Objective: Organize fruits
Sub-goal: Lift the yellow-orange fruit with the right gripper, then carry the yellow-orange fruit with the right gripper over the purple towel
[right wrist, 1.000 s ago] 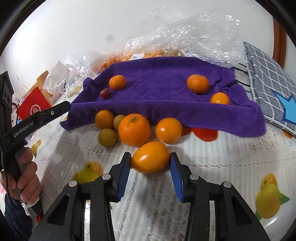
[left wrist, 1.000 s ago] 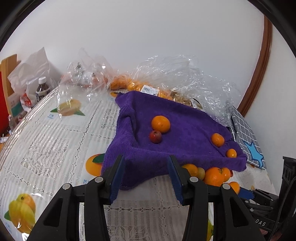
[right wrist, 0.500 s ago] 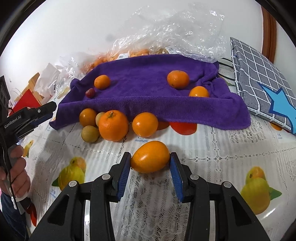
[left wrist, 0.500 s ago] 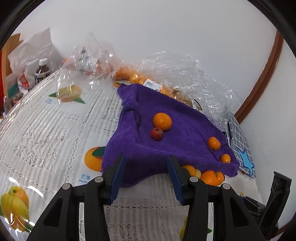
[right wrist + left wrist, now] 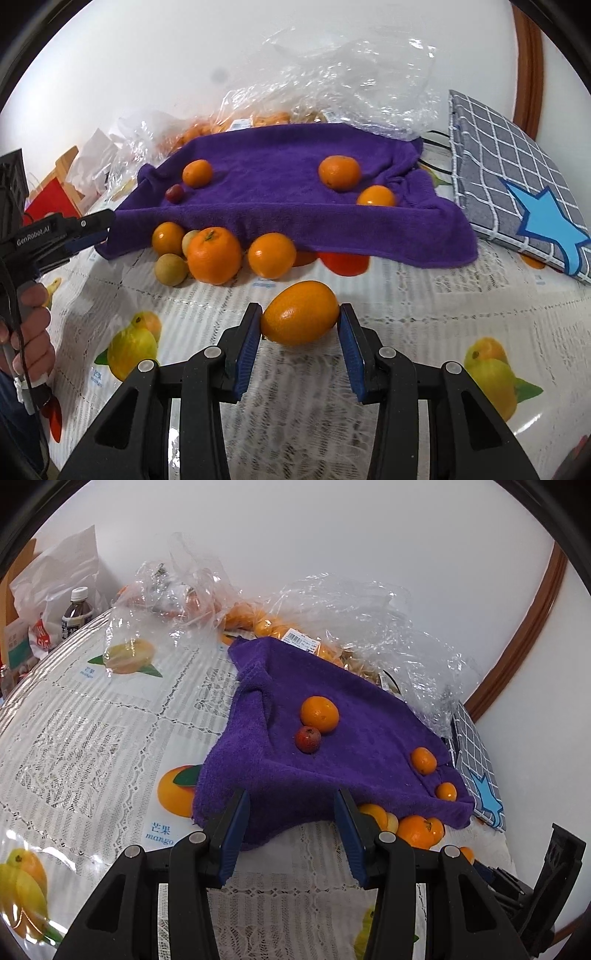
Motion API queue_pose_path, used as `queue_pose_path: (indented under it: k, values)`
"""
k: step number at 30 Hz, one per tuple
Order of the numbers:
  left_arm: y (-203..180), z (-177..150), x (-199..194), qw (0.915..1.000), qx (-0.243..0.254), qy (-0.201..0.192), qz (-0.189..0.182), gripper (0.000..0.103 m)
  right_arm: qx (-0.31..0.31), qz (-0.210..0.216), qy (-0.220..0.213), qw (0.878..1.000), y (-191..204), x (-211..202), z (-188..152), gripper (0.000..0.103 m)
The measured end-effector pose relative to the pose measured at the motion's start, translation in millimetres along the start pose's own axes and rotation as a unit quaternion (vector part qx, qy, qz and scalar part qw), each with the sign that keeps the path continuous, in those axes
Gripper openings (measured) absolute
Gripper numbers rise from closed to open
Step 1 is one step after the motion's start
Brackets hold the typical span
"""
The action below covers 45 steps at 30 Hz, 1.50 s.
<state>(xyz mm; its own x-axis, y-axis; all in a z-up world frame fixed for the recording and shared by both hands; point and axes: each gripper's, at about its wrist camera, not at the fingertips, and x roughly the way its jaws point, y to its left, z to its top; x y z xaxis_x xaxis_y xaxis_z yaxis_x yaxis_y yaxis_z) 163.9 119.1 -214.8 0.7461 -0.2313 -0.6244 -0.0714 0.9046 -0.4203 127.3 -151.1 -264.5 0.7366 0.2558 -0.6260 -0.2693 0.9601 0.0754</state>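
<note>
My right gripper (image 5: pixel 300 325) is shut on an oval orange fruit (image 5: pixel 300 313) and holds it above the tablecloth, in front of the purple towel (image 5: pixel 280 162). On the towel lie three oranges (image 5: pixel 339 172) and a small red fruit (image 5: pixel 174 193). Several oranges (image 5: pixel 213 255) and small green-yellow fruits (image 5: pixel 170 269) lie at the towel's near edge. My left gripper (image 5: pixel 291 823) is open and empty, over the towel's (image 5: pixel 354 731) near corner. An orange (image 5: pixel 319 714) and the red fruit (image 5: pixel 307 739) lie beyond it.
Clear plastic bags (image 5: pixel 332 77) with more oranges lie behind the towel by the wall. A grey checked pad (image 5: pixel 517 184) with a blue star lies at the right. A bottle (image 5: pixel 75 614) and white bags stand at the far left of the lace tablecloth (image 5: pixel 74 731).
My right gripper has pulled back from the fruit pile with the oval fruit, which is now lifted. My left gripper has risen and drawn back a little from the towel.
</note>
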Motion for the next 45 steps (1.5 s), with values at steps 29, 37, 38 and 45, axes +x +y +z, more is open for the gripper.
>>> queue_pose_path:
  k: [29, 37, 38, 45]
  values:
    - [-73, -24, 43, 0.9940, 0.099, 0.047, 0.001, 0.046, 0.037, 0.018, -0.022, 0.999, -41, -23, -15, 0.042]
    - [-68, -23, 50, 0.9948, 0.082, 0.061, -0.002, 0.035, 0.044, 0.041, -0.024, 0.998, -44, -23, -17, 0.042]
    - [-67, -23, 49, 0.9948, 0.082, 0.060, -0.004, 0.035, 0.045, 0.043, -0.024, 0.998, -44, -23, -17, 0.042]
    - [-51, -22, 27, 0.9985, 0.041, 0.010, -0.035, 0.035, 0.048, 0.047, -0.029, 0.997, -45, -25, -17, 0.042]
